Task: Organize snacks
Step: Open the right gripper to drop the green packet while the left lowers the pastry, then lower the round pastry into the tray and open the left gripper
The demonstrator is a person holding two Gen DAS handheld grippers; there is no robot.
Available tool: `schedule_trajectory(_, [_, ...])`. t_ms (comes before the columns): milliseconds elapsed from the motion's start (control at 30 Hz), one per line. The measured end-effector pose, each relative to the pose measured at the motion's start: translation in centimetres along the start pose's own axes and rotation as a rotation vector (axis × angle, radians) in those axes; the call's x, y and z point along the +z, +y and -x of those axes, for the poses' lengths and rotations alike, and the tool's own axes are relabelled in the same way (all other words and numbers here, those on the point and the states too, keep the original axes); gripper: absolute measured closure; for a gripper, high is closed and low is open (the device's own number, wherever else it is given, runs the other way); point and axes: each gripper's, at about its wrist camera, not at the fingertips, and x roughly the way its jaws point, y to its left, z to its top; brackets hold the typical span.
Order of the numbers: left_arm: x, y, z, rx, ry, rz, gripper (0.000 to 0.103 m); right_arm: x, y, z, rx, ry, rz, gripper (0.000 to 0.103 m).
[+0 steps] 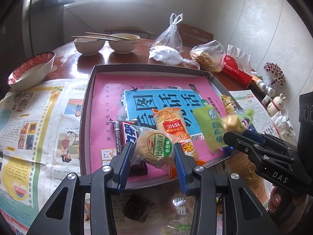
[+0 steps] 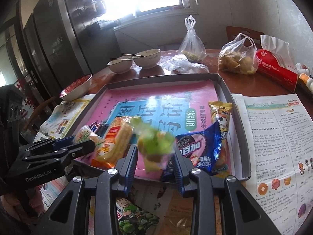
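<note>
A shallow box tray (image 1: 89, 105) lined with a pink book cover holds several snacks: an orange cracker pack (image 1: 172, 125), a dark chocolate bar (image 1: 125, 135), a green pack (image 1: 209, 127). My left gripper (image 1: 153, 152) is shut on a round green-labelled biscuit pack (image 1: 154, 148) just above the tray's near edge. My right gripper (image 2: 154, 154) is shut on a blurred green and yellow snack pack (image 2: 154, 143) over the tray (image 2: 225, 90), beside a blue Oreo pack (image 2: 197, 148). The right gripper also shows in the left wrist view (image 1: 237, 131).
Newspaper (image 1: 37, 117) covers the table around the tray. Loose snacks lie near the front: a dark pack (image 1: 137, 207) and a green pea pack (image 2: 135, 217). Bowls with chopsticks (image 1: 105, 43), a red-rimmed bowl (image 1: 31, 68), plastic bags (image 1: 209, 55) and a red tissue pack (image 2: 277, 66) stand behind.
</note>
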Motion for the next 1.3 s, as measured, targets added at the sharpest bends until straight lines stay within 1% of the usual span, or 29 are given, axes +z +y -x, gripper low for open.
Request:
schedule_trajectory(600, [0.0, 0.2, 0.3, 0.017, 0.003, 0.006, 0.059, 0.1, -0.3, 0.9, 0.005, -0.011, -0.012, 0.068])
schedule_trajectory(800, [0.1, 0.1, 0.5, 0.017, -0.003, 0.008, 0.056, 0.1, 0.0, 1.2, 0.004, -0.022, 0.000, 0.067])
schedule_trajectory(1067, [0.1, 0.1, 0.9, 0.021, -0.007, 0.007, 0.052, 0.1, 0.1, 1.5, 0.002, -0.029, 0.001, 0.064])
schedule_trajectory(1100, [0.1, 0.0, 0.9, 0.021, -0.007, 0.007, 0.051, 0.1, 0.1, 1.6, 0.003, -0.031, 0.002, 0.063])
schedule_trajectory(1167, [0.1, 0.0, 1.0, 0.021, -0.008, 0.007, 0.051, 0.0, 0.1, 1.7, 0.003, -0.035, 0.003, 0.058])
schedule_trajectory(1300, [0.1, -0.1, 1.2, 0.020, -0.009, 0.006, 0.050, 0.1, 0.1, 2.0, 0.002, -0.041, 0.005, 0.056])
